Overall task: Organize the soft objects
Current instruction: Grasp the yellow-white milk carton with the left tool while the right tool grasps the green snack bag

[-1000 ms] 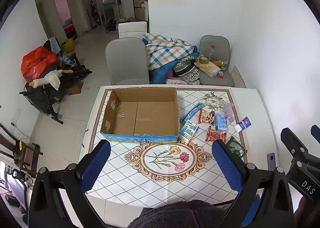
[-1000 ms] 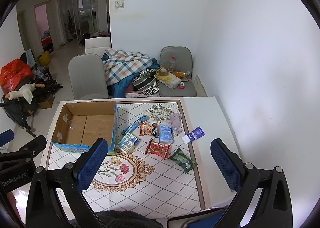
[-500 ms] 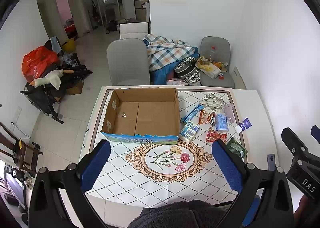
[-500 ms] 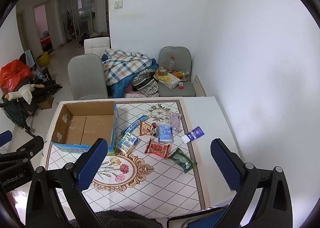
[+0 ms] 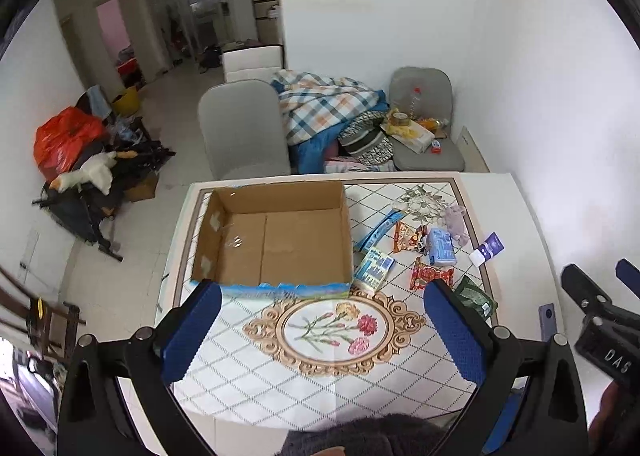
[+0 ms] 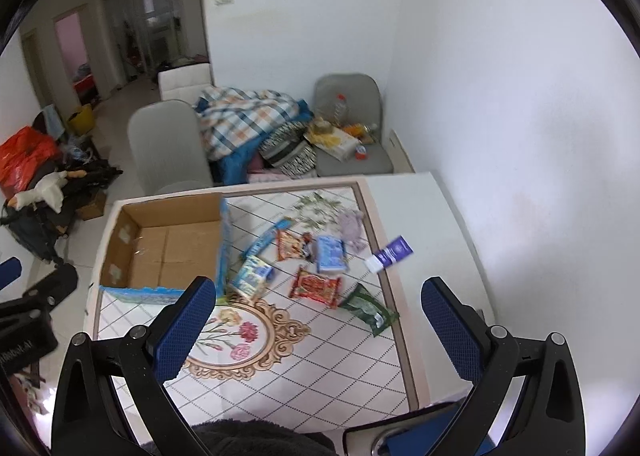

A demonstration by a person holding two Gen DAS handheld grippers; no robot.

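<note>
An open cardboard box [image 5: 276, 240] [image 6: 168, 244] stands empty on the left of the tiled table. To its right lie soft packets: a long blue packet [image 5: 380, 230], an orange snack bag [image 5: 406, 238], a light blue pack [image 5: 440, 246], a blue-white pack [image 5: 374, 268], a red snack bag [image 5: 430, 280] [image 6: 316, 286], a green pouch [image 5: 476, 296] [image 6: 370, 310], a small purple plush [image 5: 456, 218] and a white-purple tube [image 5: 488, 250] [image 6: 390, 254]. My left gripper [image 5: 324, 320] and right gripper [image 6: 320, 316] are open and empty, high above the table's near edge.
Grey chairs [image 5: 244, 132] and a plaid blanket pile [image 5: 324, 108] stand behind the table. A white wall [image 5: 560, 116] runs along the right. A dark phone-like object [image 5: 546, 322] lies at the table's right edge. Clutter [image 5: 80, 160] sits on the floor at left.
Both views have shifted slightly; the right gripper's view has moved closer to the table and a little left. Nothing on the table has moved.
</note>
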